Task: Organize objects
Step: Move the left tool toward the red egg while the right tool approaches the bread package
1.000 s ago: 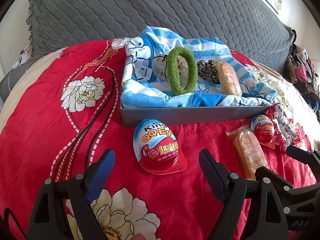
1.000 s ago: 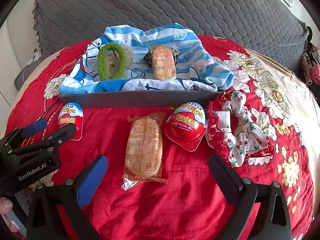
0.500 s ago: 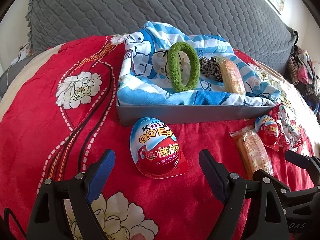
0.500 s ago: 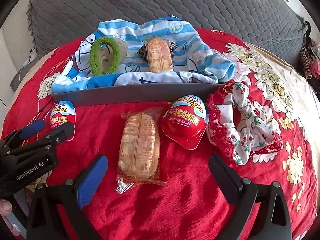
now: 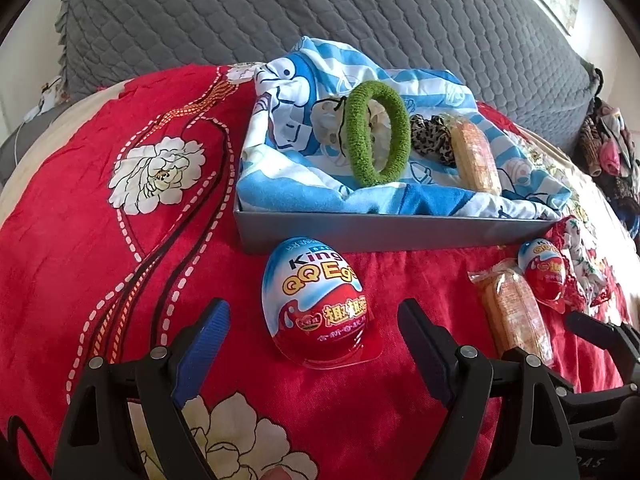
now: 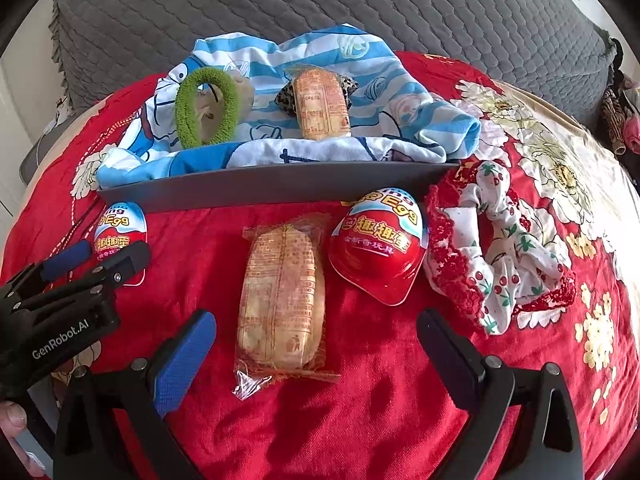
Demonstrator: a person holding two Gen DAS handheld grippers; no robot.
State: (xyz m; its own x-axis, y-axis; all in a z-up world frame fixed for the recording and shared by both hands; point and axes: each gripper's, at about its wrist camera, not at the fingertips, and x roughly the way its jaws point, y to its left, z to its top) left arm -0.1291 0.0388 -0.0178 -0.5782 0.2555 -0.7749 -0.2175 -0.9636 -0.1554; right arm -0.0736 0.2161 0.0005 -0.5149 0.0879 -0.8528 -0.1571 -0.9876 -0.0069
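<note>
Red-and-blue foil toy egg lying on red floral bedspread, lower centre of left view, between wide-spread fingers of left claw, untouched. Behind it, shallow grey box lined with blue-striped cartoon cloth, holding fuzzy green hair ring. In right view, right claw likewise spread wide, empty, around clear-wrapped orange biscuit packet, centre; second foil egg just right of it; cherry-print scrunchie beyond.
</note>
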